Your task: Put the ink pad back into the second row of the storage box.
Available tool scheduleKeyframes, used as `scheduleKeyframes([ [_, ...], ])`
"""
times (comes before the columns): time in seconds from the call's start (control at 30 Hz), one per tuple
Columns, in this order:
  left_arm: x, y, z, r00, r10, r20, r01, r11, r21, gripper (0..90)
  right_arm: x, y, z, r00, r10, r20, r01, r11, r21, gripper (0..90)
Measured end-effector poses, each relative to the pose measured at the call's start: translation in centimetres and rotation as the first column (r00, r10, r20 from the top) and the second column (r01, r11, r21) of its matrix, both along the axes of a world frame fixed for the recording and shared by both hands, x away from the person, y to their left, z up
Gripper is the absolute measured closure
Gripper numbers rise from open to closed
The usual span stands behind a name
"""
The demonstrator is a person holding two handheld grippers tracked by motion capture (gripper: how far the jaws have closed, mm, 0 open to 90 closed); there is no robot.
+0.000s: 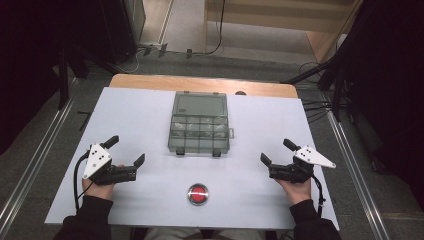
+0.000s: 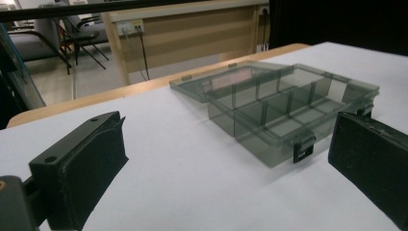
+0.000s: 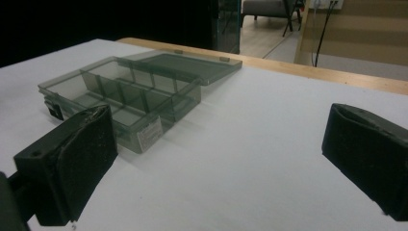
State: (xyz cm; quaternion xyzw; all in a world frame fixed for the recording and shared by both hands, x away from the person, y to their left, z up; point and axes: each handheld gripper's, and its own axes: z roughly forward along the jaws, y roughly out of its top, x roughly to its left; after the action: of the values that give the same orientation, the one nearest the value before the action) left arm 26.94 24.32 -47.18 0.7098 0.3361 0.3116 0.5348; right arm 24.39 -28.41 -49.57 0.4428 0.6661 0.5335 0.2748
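We hold both grippers, left gripper (image 1: pixel 129 152) and right gripper (image 1: pixel 276 152), spread wide | organizer box (image 1: pixel 200 130) lies open | looks light, stiff, slick; best gripped by its front wall.

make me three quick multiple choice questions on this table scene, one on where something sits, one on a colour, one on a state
1. Where is the red button relative to the organizer box?
A. behind it, at the far edge
B. in front of it, nearer the person
C. inside it

2. What colour is the box?
A. opaque white
B. bright yellow
C. smoky transparent grey

3. What state is the box's lid in?
A. open, laid flat behind the compartments
B. shut and latched
C. removed, held by a gripper

Answers:
1 B, the button lies between the box and the person's hands.
2 C, the dividers show through its tinted walls.
3 A, the lid lies back toward the table's far edge; both grippers' jaws are open and hold nothing.
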Motion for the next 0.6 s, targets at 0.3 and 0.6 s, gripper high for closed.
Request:
scheduleKeyframes([
  [0.3,-0.18,-0.40,-0.20,0.9994,-0.033,-0.014,0.033,0.9992,0.022,0.0,-0.34,0.38,0.16,0.9999,0.014,0.004,-0.014,0.9997,-0.021,0.0],
  [0.6,-0.27,-0.67,-0.34,0.9974,-0.057,-0.045,0.057,0.9983,0.009,0.0,-0.40,-0.10,0.32,1.0000,0.009,-0.003,-0.009,0.9995,-0.030,0.0],
])
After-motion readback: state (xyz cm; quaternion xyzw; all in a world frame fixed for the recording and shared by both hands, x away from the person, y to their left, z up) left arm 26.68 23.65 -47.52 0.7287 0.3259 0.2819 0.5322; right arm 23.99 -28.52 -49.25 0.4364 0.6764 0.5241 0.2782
